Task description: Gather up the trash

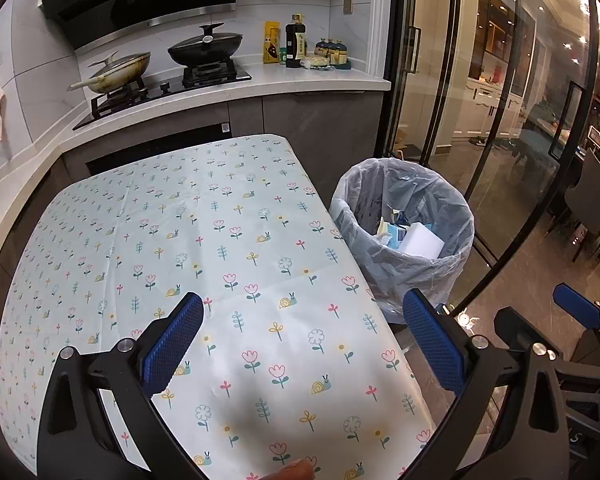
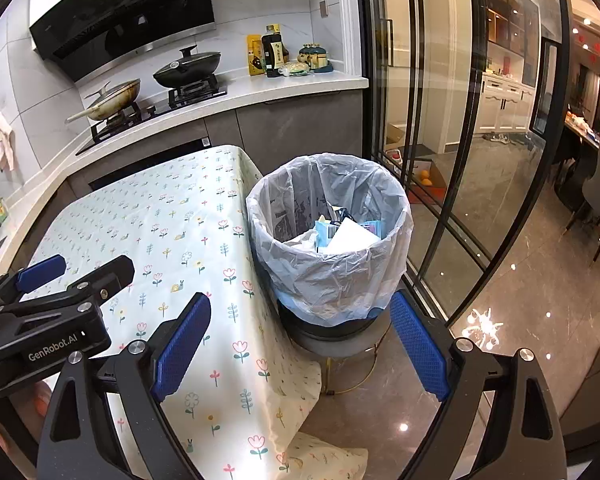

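Trash is in the bin; both my grippers are empty.

My left gripper (image 1: pixel 303 344) and right gripper (image 2: pixel 300 346) hold fingers wide apart over the flower-printed tablecloth (image 1: pixel 220 248); the paper trash (image 2: pixel 350 234) lies inside the plastic-lined round bin (image 2: pixel 328 276). I judge collecting nearly finished; next I must search for leftovers.

Tablecloth (image 1: pixel 228 248): pale mint, small pink tulips, yellow snails, blue sprigs.
Bin liner (image 2: pixel 332 276): translucent pale blue.
Trash in bin (image 2: pixel 348 232): white, light blue.
Finger pads (image 1: pixel 176 344): blue, mesh-textured.
Wok (image 1: pixel 206 46): black.
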{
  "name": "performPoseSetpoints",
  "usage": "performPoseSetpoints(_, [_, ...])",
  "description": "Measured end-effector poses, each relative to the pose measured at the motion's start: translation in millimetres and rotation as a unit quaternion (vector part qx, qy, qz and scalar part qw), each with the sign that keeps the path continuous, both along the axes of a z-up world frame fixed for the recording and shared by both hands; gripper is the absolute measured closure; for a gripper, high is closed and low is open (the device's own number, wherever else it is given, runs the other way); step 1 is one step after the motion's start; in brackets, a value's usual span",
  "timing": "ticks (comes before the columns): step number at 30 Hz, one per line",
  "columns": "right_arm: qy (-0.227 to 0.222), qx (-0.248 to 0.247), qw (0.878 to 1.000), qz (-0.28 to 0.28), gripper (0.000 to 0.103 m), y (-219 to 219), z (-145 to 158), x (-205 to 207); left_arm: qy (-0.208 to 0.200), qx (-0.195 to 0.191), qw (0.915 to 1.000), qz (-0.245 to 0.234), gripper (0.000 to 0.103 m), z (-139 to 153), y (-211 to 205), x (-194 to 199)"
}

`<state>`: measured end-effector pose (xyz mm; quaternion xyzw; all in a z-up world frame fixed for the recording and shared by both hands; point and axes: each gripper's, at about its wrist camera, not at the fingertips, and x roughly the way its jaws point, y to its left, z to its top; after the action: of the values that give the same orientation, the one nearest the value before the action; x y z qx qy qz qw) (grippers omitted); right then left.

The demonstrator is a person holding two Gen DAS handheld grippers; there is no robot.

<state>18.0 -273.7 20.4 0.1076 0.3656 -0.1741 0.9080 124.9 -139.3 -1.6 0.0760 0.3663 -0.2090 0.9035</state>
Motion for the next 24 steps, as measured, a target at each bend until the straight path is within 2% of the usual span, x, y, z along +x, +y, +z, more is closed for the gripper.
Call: performPoseSetpoints(24, [0.003, 0.0, 1.0, 0.0, 0.016, 1.0, -6.7, 1.1, 0.0, 0.003, 0.9999, 0.01, 0.008, -5.2, 4.9, 1.7])
